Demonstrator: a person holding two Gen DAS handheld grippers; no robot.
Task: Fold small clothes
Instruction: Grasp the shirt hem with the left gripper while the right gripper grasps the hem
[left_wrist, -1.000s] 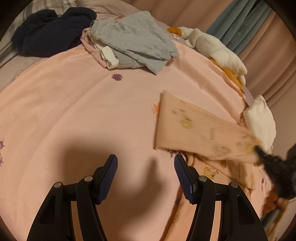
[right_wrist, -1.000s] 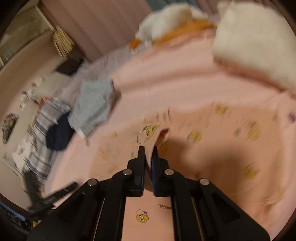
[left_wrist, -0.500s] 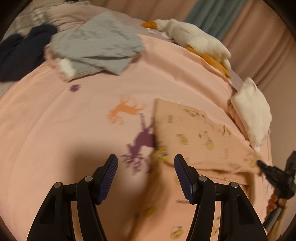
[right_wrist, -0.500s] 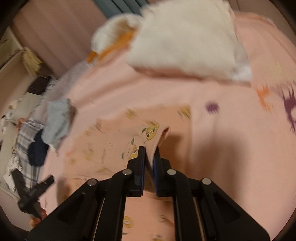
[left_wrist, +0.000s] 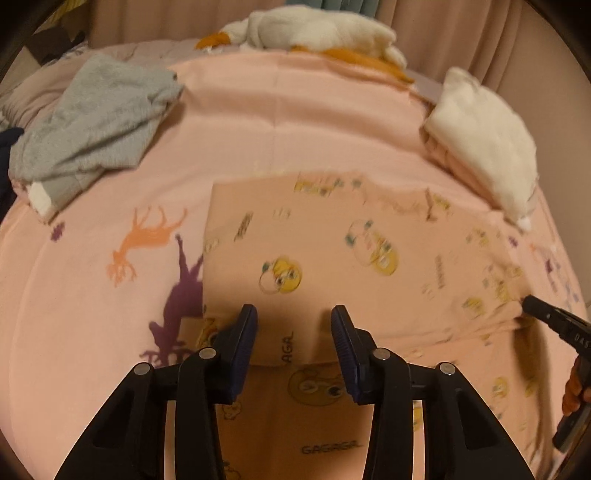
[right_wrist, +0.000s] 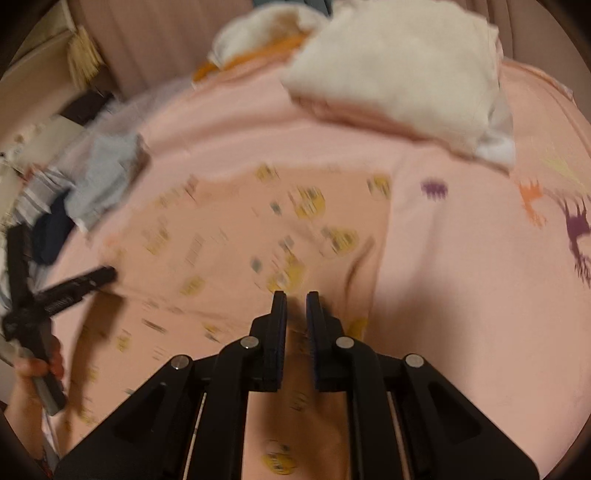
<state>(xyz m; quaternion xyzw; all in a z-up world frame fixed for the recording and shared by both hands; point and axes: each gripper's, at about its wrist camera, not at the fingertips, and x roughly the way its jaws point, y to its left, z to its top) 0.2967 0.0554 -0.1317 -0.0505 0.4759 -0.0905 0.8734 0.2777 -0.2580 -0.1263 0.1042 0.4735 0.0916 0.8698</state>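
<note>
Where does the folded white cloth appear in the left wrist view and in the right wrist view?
Left wrist: folded white cloth, upper right, on the pink sheet.
Right wrist: folded white cloth, top, right of centre.
Shared landmark: the peach cartoon-print garment, nearer the camera than the cloth in both.

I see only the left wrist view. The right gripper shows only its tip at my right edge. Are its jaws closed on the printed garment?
Observer: In the right wrist view, the right gripper has a narrow gap between its jaws, and the printed garment shows through it. I cannot confirm a firm pinch.
Operator: What lies beyond the grey garment?
Observer: A striped cloth, beside a dark garment.
</note>
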